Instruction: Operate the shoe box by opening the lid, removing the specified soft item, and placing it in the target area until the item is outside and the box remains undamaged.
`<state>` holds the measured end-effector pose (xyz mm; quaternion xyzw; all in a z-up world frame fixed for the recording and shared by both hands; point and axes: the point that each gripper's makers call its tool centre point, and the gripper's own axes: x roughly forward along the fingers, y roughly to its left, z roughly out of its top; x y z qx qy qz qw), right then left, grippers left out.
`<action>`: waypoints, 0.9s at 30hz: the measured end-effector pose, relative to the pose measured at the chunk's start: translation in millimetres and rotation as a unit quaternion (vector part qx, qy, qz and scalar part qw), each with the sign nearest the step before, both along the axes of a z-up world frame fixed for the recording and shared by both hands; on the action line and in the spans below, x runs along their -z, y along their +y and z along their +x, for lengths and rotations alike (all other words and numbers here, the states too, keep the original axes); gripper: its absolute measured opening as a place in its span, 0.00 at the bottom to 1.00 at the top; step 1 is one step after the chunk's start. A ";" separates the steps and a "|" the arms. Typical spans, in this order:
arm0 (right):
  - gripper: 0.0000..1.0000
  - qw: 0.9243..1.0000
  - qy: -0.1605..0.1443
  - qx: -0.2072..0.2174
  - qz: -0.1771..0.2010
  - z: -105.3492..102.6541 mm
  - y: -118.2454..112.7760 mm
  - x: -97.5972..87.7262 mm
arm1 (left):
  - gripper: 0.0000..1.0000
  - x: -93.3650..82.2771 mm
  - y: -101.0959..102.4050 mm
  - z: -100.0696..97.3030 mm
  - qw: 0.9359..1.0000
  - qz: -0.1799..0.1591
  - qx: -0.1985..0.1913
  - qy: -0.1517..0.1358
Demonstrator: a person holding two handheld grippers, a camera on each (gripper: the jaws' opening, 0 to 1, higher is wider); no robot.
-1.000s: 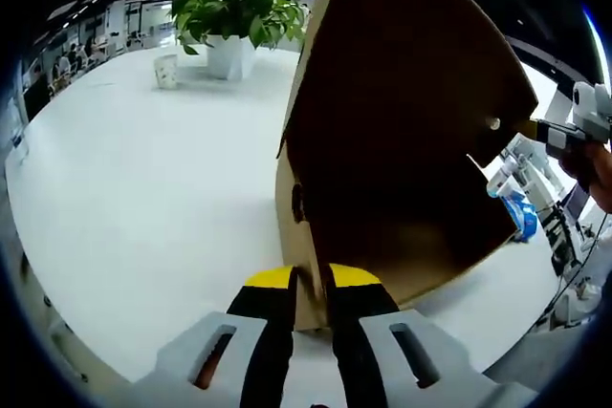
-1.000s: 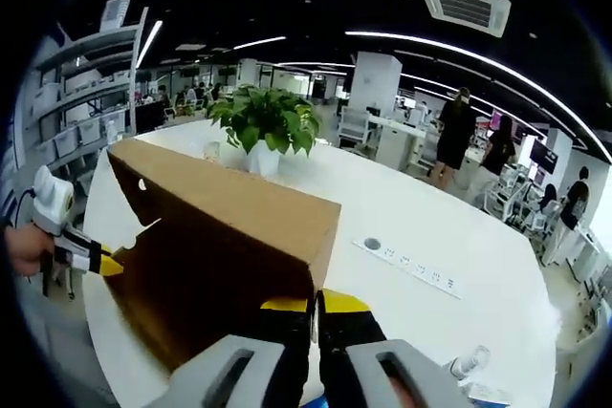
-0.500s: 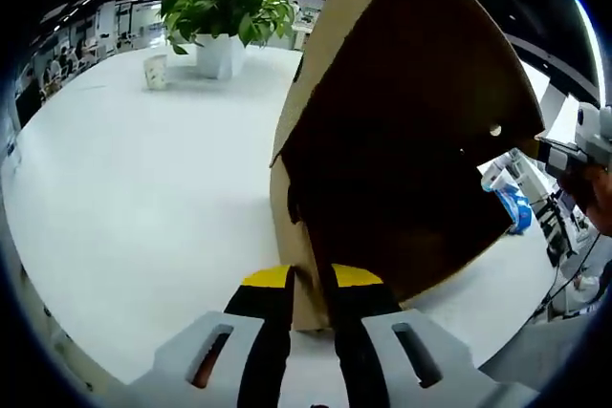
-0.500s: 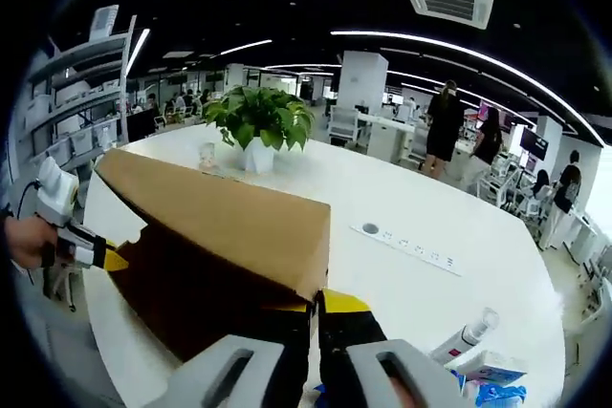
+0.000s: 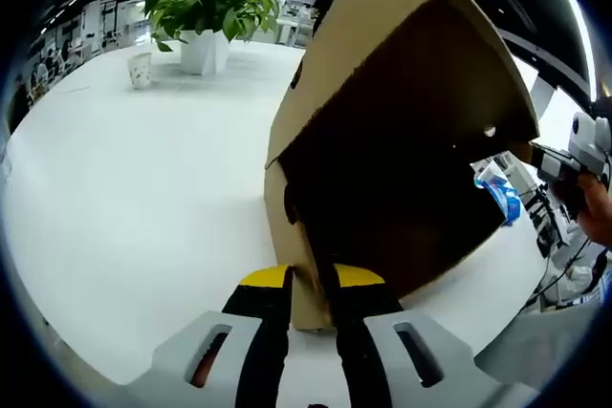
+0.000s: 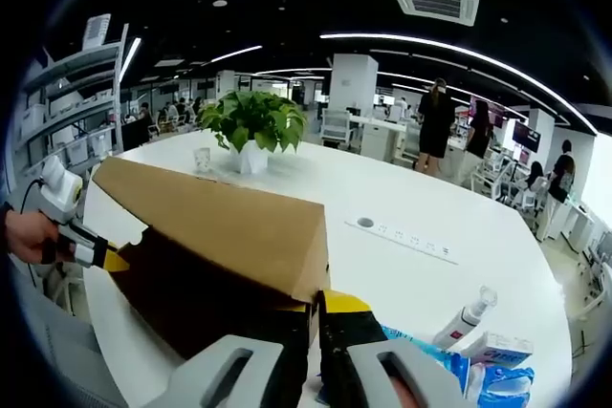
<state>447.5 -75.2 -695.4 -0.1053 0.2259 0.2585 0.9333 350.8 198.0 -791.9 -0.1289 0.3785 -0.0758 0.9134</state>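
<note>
step: lid-opening, judged; brown cardboard shoe box lid (image 5: 402, 131) fills centre-right of frame
left gripper (image 5: 309, 286): clamped on lid edge
right gripper (image 6: 316, 305): clamped on lid corner
soft item: cannot tell
next: likely tip lid clear gently over white table (image 5: 134, 198)

potted plant (image 6: 251, 126) far end of white table (image 6: 402, 265) | cup (image 5: 140, 69) beside it | spray bottle (image 6: 465, 314), blue packs (image 6: 497, 375) near edge | people standing behind

White table (image 5: 124, 198) with potted plant (image 6: 251, 126)
</note>
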 end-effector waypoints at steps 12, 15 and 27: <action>0.00 1.000 0.013 0.013 0.011 -7.3 -3.5 16.8 | 0.18 -9.1 2.3 -2.9 0.999 0.024 0.030 -0.013; 0.00 1.000 0.017 0.016 0.016 -8.7 -3.5 18.9 | 0.16 -14.0 3.5 -3.7 0.999 0.034 0.036 -0.021; 0.00 0.998 0.045 0.026 0.030 -23.3 -7.6 36.1 | 0.11 -31.9 2.9 -7.0 0.997 0.030 0.049 -0.057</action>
